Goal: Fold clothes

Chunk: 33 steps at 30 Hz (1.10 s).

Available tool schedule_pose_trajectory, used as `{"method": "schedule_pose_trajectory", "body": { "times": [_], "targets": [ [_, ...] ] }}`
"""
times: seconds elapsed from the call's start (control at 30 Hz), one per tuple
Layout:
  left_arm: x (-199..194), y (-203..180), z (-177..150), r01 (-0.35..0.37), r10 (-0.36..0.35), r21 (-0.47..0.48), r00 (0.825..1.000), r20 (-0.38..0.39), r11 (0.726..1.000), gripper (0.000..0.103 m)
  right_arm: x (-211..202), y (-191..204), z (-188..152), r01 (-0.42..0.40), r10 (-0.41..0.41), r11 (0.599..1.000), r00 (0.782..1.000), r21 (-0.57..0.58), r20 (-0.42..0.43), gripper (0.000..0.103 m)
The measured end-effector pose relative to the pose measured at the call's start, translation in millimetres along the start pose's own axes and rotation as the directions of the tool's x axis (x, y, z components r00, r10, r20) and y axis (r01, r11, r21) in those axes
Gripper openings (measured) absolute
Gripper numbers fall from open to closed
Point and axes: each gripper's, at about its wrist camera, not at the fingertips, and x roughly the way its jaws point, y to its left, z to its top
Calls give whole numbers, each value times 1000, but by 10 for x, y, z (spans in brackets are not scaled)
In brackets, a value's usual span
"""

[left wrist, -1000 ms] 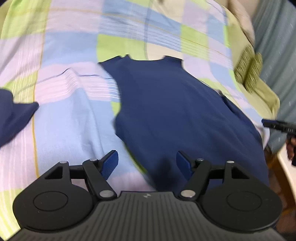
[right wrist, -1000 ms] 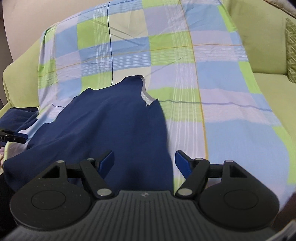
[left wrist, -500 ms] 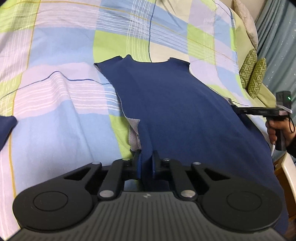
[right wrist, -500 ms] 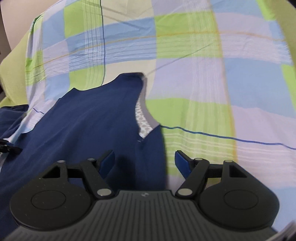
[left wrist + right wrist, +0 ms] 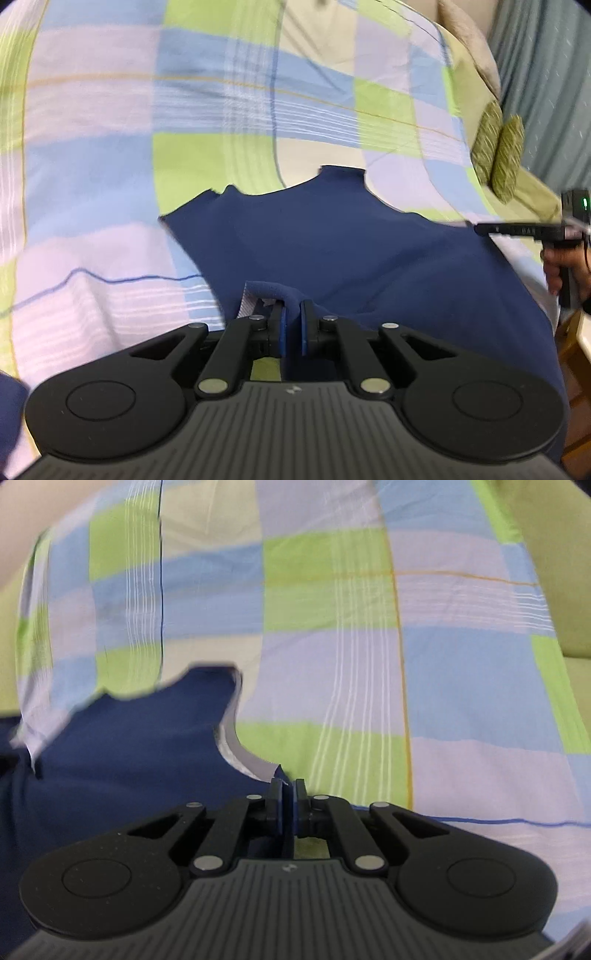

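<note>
Navy garment (image 5: 369,258) lying across our checked sheet (image 5: 184,110), left gripper (image 5: 291,325) pinching its raised edge at six o'clock, right gripper (image 5: 288,805) clamping its opposite edge.

We are in a home: a checked sheet (image 5: 229,122) covers a green sofa (image 5: 554,535), with patterned cushions (image 5: 498,155) and a grey-green curtain (image 5: 546,74) beside it.
</note>
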Motion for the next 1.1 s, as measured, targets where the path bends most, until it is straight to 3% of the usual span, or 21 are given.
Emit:
{"method": "schedule_pose_trajectory", "body": {
  "times": [0.03, 0.07, 0.13, 0.17, 0.23, 0.3, 0.5, 0.6, 0.73, 0.87, 0.9, 0.93, 0.97, 1.1],
  "targets": [
    [-32, 1, 17, 10, -9, 16, 1000, -28, 1000, 6, 22, 4, 11, -9, 9, 1000, 999, -13, -47, 3],
    [-79, 35, 41, 3, -2, 15, 1000, -25, 1000, 15, 41, 9, 23, -18, 15, 1000, 996, -26, -92, 5],
    [-220, 160, 105, -38, 39, -9, 999, 11, 999, 19, -9, 2, 75, 45, -48, 997, 997, -57, -60, 16],
    [-263, 239, 143, -57, 58, -35, 998, 34, 998, 37, -45, -17, 105, 54, -56, 997, 998, -52, -38, 19],
    [-308, 412, 240, -95, 100, -80, 993, 69, 992, 56, -74, -68, 227, 35, -35, 999, 999, -12, 24, 31],
    [-171, 622, 410, -138, 143, -82, 987, 70, 987, 57, 65, -19, 396, -31, 32, 999, 998, -15, 45, 37],
    [488, 897, 697, -103, 102, 42, 995, 19, 994, 57, 963, 405, 827, -148, 149, 973, 989, -177, -12, 37],
    [735, 996, 727, -80, 81, 106, 997, -4, 991, 57, 1373, 595, 1026, -150, 143, 947, 989, -285, -48, 39],
    [1063, 1128, 766, -46, 54, 189, 998, -37, 981, 57, 1813, 754, 1085, -97, 75, 906, 995, -412, -70, 40],
    [1170, 1133, 763, -24, 37, 238, 998, -48, 971, 53, 1996, 765, 999, -92, 66, 883, 995, -459, -73, 39],
    [1147, 1089, 774, -26, 39, 253, 998, -46, 967, 47, 2010, 758, 967, -94, 69, 881, 995, -463, -70, 26],
    [1124, 1046, 784, -28, 42, 268, 998, -44, 963, 19, 2002, 756, 959, -95, 67, 886, 995, -454, -76, 11],
    [1101, 1003, 794, -30, 44, 284, 998, -43, 958, 6, 1992, 755, 951, -95, 65, 889, 995, -447, -82, 2],
    [1010, 829, 835, -38, 54, 343, 998, -36, 938, 5, 1669, 841, 942, -30, 18, 868, 999, -495, -29, 1]
  ]
}}
